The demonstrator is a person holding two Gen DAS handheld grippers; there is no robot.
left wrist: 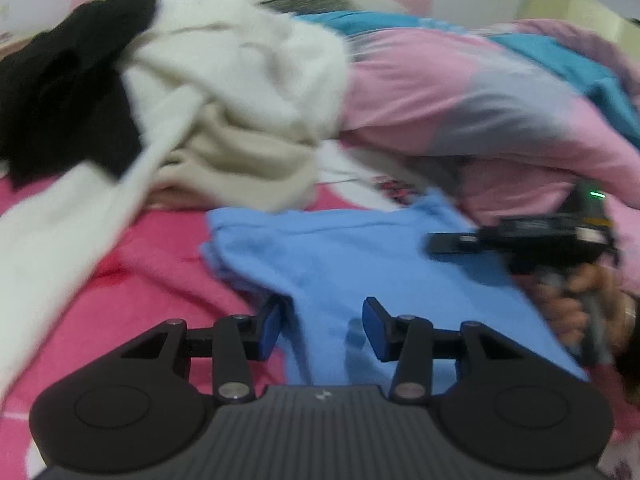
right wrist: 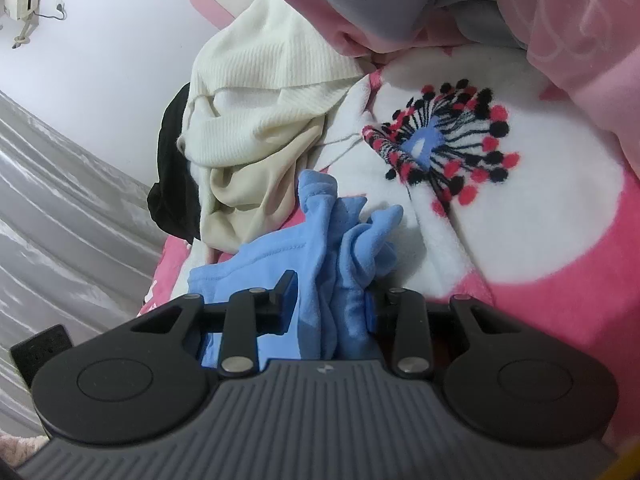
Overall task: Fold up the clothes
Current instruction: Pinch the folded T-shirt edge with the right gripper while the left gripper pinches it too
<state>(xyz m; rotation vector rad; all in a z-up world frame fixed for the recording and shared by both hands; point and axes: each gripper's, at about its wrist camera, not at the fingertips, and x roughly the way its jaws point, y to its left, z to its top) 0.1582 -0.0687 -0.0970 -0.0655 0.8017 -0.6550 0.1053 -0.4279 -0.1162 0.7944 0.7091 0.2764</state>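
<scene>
Blue cloth: a soft light-blue piece of clothing [left wrist: 360,256] lies on the pink and white blanket [left wrist: 168,280], near the edge closest to the person. One part is spread fairly flat. Another part is bunched up.

Left gripper: the left gripper [left wrist: 322,330] is low over the flatter part of the blue cloth. Its two fingers stand apart and they hold nothing. One pad looks to be at the cloth's side edge, the other over the blue.

Right gripper: the right gripper [right wrist: 332,308] has a thick bunch of blue cloth between its fingers. The fingers are not far apart, and I think they are pinching the bunch, but I cannot be sure how tight.

How far along: I think the folding has only just begun. The blue cloth is not a neat shape yet, and no tidy stack is in sight.

Still to do: a cream sweater [left wrist: 224,92] and a black garment [left wrist: 60,92] lie in a heap farther up the bed. They look unfolded.

Other things: a big pink, grey and teal quilt [left wrist: 460,92] is rumpled across the far side of the bed.

In the way: the heap and the quilt sit close to the blue cloth, so there is little room to spread it out.
</scene>
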